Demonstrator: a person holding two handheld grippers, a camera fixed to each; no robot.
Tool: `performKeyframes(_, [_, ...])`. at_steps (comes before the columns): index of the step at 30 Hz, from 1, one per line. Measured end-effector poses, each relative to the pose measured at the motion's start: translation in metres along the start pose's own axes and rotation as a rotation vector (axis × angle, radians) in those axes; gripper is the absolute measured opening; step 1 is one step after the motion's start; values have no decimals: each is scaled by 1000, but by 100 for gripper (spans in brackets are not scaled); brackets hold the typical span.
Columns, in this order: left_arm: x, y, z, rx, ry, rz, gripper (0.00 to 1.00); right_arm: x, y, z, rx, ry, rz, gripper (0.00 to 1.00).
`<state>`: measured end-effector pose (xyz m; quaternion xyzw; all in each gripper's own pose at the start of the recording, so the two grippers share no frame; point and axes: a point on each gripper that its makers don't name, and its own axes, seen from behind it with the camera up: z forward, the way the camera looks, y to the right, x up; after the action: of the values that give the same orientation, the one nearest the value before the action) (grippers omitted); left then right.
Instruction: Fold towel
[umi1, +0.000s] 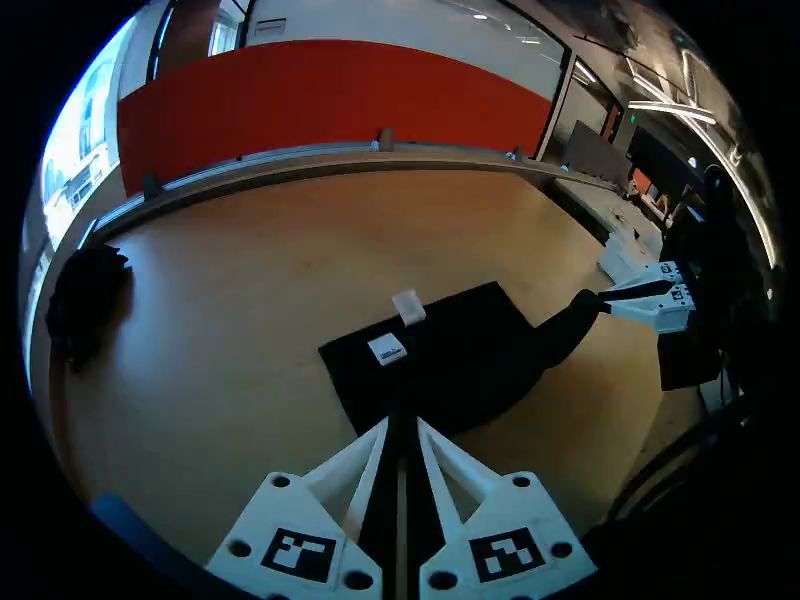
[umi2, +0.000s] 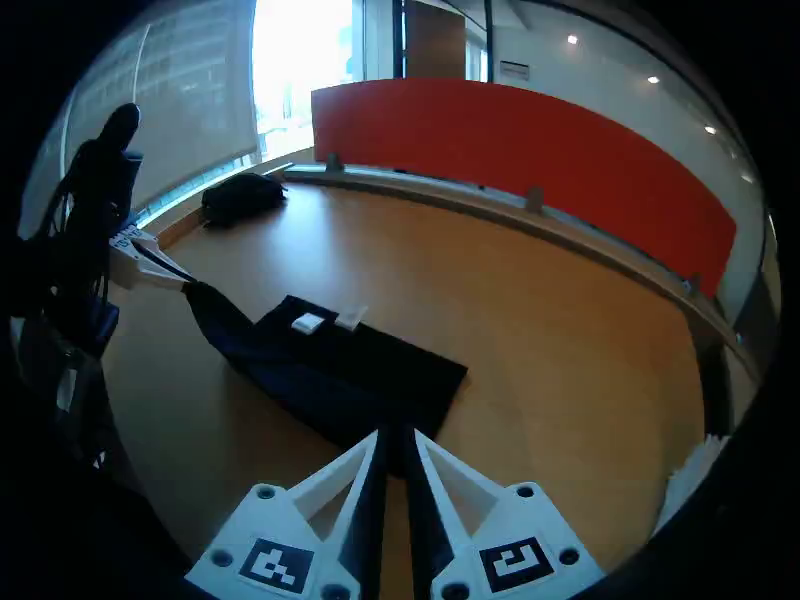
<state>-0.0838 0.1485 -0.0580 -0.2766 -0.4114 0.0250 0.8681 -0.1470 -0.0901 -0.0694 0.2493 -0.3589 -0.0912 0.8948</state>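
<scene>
Towel: dark, spread mid-table, two white tags on top. Your left gripper is clenched on its near edge, fingers nearly together with cloth pinched between. Farther right, your right gripper is clamped on a corner raised off the table in a stretched peak. Right gripper view: own fingers pinch the towel edge low in frame, left gripper grips a lifted corner at left. Black bag sits near the table's far edge, red partition behind.
</scene>
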Motion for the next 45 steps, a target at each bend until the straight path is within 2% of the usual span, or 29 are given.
performKeyframes(5, [9,-7,8,0,1,1,5,4,1,10,6,-5,1,11])
performKeyframes(12, [8,-15,26,-2,-21,8,5,1,7,26,6,-28,21,11])
performKeyframes(23, [6,-33,76,-13,-46,-3,5,-7,31,70,-10,-68,73,11])
performKeyframes(29, [8,-40,95,-19,-47,-16,5,-10,39,87,-20,-79,92,11])
performKeyframes(39, [8,-50,114,-24,-56,-6,6,-9,54,106,-47,-91,140,12])
performKeyframes(45, [12,-61,123,-1,-52,14,16,-7,61,114,-69,-94,147,18])
